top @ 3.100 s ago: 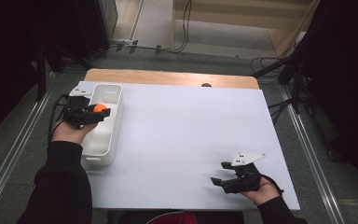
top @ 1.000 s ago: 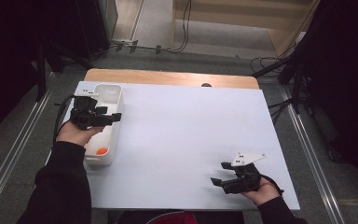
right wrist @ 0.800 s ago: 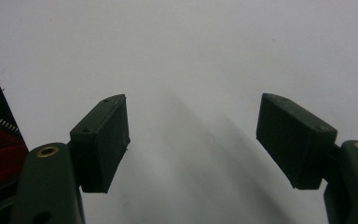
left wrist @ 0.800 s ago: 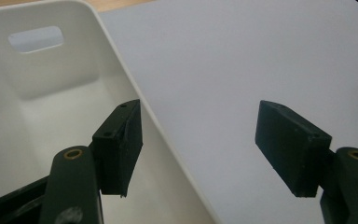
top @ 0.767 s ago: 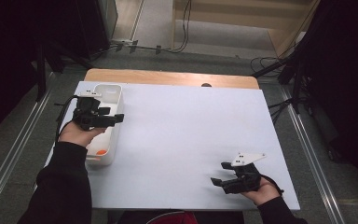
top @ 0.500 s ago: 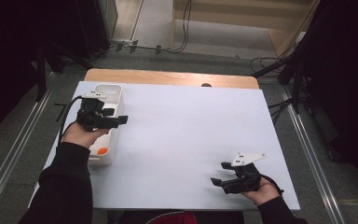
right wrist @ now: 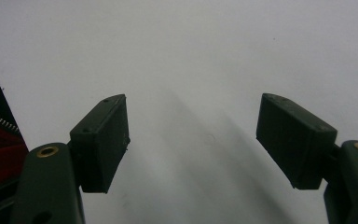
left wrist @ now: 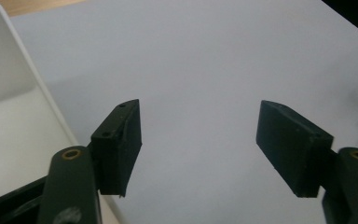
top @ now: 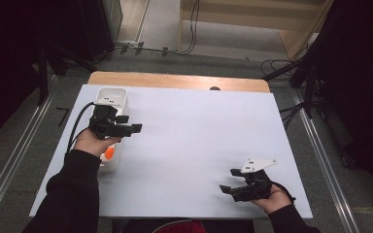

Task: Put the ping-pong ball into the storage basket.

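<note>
- Orange object sits in the near end of the white tray, left-middle of the high view, partly hidden by the left hand; too small to say what it is, reads as a small round piece.
- Left gripper: jaws spread wide, nothing between them; in the left gripper view just bare white table shows between the pads.
- It's held level above the tray's right rim, tips pointing right over the table, so clear of the tray interior; likely so the orange object lies free and the hand can pull away without knocking it.
- Tray wall fills the left edge of the left gripper view, below and beside the left jaw, no contact visible.
- Right gripper: lower right of the high view, jaws also spread and empty; resting low at the near table edge, tips pointing left, looks parked out of the way.
- The two grippers are well apart, wide blank table between.
- Tray runs lengthwise along the table's left edge, far end near the wooden strip; keeps the middle free for work.
- Judgement: placing into the tray looks done.
</note>
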{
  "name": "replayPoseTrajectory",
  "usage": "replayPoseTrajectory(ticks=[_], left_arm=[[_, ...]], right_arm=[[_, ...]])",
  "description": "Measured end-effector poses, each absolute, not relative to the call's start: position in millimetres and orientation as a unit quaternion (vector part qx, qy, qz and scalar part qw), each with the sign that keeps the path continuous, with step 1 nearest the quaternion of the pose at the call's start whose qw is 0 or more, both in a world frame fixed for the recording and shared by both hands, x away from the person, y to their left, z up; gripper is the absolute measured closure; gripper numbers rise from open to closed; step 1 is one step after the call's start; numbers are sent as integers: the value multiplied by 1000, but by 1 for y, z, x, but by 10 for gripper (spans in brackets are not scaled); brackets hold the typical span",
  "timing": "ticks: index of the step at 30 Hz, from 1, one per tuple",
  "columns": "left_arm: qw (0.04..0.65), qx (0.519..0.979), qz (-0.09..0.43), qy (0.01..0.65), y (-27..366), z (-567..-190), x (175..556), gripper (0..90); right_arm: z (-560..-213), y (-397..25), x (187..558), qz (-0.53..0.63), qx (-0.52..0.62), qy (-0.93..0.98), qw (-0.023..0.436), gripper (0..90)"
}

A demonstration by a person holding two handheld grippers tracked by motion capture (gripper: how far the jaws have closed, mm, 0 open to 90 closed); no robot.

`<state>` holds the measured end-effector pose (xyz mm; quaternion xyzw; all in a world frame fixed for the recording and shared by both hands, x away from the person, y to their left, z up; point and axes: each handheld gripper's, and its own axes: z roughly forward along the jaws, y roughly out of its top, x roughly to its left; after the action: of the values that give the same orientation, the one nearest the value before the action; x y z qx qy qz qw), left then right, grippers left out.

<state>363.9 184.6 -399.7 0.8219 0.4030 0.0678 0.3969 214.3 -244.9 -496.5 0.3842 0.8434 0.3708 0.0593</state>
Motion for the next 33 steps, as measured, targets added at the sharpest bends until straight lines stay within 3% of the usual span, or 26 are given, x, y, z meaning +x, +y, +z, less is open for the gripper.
replayPoseTrajectory(ticks=[33], left_arm=[[410,834,64,364,155,-410,346,252]], right_arm=[[-496,-246,214,374,388,840,62,240]])
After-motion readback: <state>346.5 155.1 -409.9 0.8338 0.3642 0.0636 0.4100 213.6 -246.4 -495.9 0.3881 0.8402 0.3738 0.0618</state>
